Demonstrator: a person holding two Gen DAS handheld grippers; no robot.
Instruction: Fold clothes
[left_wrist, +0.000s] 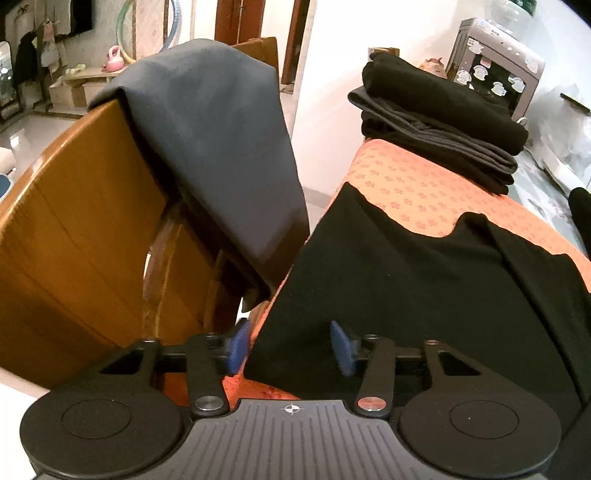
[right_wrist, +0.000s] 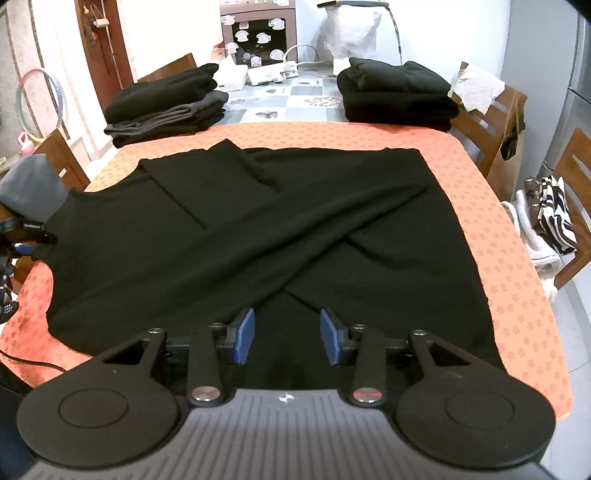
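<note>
With the black garment (right_wrist: 258, 236) lying spread on the orange-clothed table (right_wrist: 517, 258), sleeves crossed, both the left gripper (left_wrist: 291, 343) and right gripper (right_wrist: 286, 334) are hovering with jaws apart, seemingly gripping nothing, so a shallow pinch is risking dragging those sleeves askew.

Your two views are evenly lit indoors; white walls (left_wrist: 332, 74) blow out, black garment (right_wrist: 258, 221) loses detail (strong fisheye bending at edges), focus sharp, corners vignetted.
</note>
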